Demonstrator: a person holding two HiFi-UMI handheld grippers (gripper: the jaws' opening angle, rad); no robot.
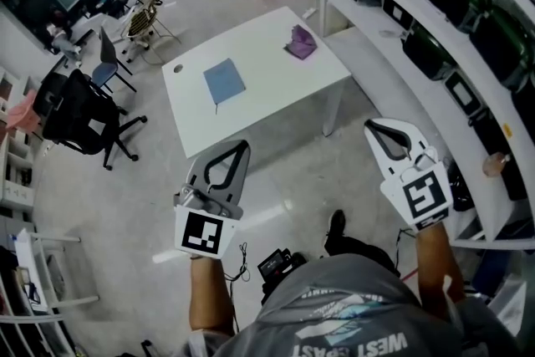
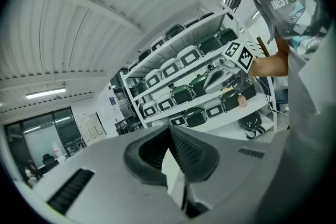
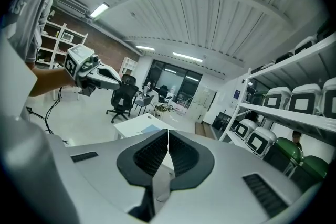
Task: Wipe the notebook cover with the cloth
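A blue notebook [image 1: 224, 81] lies flat on the white table [image 1: 267, 104], left of its middle. A crumpled purple cloth [image 1: 301, 43] sits near the table's far right corner. Both grippers hang in the air well short of the table, above the floor. My left gripper [image 1: 239, 146] points toward the table with its jaws together and nothing between them. My right gripper [image 1: 372, 127] is at the right, also shut and empty. In the right gripper view the jaw tips [image 3: 167, 132] meet, with the table [image 3: 137, 126] and the notebook [image 3: 153, 128] small beyond them.
A white shelf rack [image 1: 435, 38] with black and white cases runs along the right. Black office chairs [image 1: 79, 117] stand left of the table. A small black device with cables [image 1: 274, 263] lies on the floor by the person's feet.
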